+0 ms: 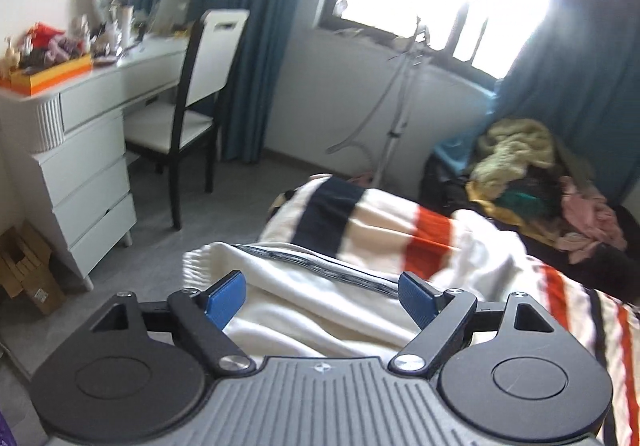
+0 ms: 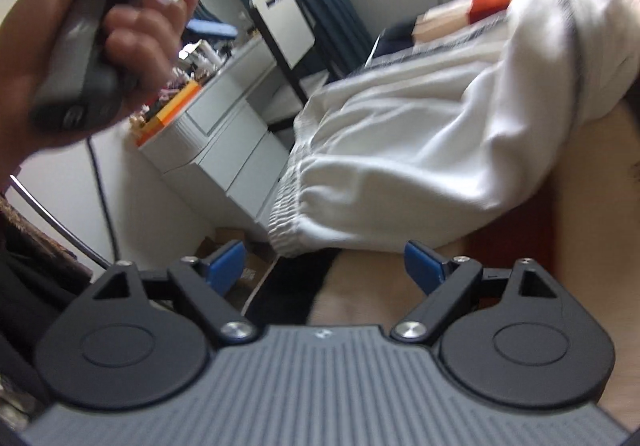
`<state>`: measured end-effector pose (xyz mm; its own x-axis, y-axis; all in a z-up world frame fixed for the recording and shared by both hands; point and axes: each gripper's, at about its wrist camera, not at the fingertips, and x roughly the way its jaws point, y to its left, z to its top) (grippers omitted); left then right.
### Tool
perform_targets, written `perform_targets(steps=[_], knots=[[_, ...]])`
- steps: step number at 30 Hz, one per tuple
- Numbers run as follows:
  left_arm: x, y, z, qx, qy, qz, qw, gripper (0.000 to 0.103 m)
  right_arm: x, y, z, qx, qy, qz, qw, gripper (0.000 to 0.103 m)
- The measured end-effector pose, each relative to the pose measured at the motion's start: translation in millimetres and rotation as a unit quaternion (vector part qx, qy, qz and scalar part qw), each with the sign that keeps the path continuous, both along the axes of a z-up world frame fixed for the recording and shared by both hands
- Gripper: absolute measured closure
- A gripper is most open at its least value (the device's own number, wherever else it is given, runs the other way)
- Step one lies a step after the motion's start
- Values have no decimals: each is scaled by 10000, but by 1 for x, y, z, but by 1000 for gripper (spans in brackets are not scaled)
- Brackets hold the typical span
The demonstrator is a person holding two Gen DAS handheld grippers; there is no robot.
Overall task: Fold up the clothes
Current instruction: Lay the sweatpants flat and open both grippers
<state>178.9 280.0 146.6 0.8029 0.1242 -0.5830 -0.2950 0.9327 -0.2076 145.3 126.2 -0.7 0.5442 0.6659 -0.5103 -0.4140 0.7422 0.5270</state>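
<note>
A white garment [image 1: 320, 302] with a ribbed elastic hem and a dark side stripe lies bunched on a bed with a striped blanket [image 1: 384, 221]. My left gripper [image 1: 322, 300] is open just above it, blue pads spread wide, nothing between them. In the right wrist view the same white garment [image 2: 420, 149] lies ahead, its elastic hem [image 2: 288, 213] near the bed's edge. My right gripper [image 2: 326, 266] is open, just short of the hem. The hand holding the left gripper's handle [image 2: 92, 45] shows at upper left.
A white dresser [image 1: 80, 149] with clutter and an orange box stands at left, a dark-framed chair [image 1: 192, 101] beside it. A pile of clothes [image 1: 532, 181] lies at the far right by blue curtains. Cardboard boxes [image 1: 24, 266] sit on the grey floor.
</note>
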Motion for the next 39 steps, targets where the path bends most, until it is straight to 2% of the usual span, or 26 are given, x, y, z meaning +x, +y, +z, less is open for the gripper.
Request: perform_targets(steps=[5,9,13,19,24,27,29,33,35,37,39], knots=[[-76,-90,15,559,-442,-190,9973,18,-20,-83,21,-261,-586,-454,9969,15],[-129,-146,17,555,-694,-340,9955,18,-39,-155,38,-646,-929,-937,9892,15],[-172,-193,11,532,-807,-440,9943,18,-56,-221,64,-723,-1170,-1419,9803,15],[-199,-252,-1,630,-732,-656,9932,18,-79,-300,100,-640,-1451,-1979,9673,15],[-175,-264,-8,320,-556,-828,9945,18,-78,-341,109,-575,-1474,-2296,9603,15],[-139,-251,-20,40,-503,-856,9950,17,-67,-360,102,-417,-1481,-2440,9575,15],[-110,-243,-32,-51,-387,-842,9957,17,-55,-367,90,-392,-1469,-2514,9559,15],[-48,-238,-56,424,-246,-451,9978,14,-29,-388,55,-5,-1200,-2545,9596,15],[-12,-237,-72,571,-127,-496,9971,14,-13,-396,35,380,-783,-2571,9625,15],[29,-231,-89,471,70,-462,9978,14,4,-405,16,682,-428,-2606,9621,15],[68,-220,-105,135,214,-341,9991,14,14,-408,2,695,-476,-2859,9545,15]])
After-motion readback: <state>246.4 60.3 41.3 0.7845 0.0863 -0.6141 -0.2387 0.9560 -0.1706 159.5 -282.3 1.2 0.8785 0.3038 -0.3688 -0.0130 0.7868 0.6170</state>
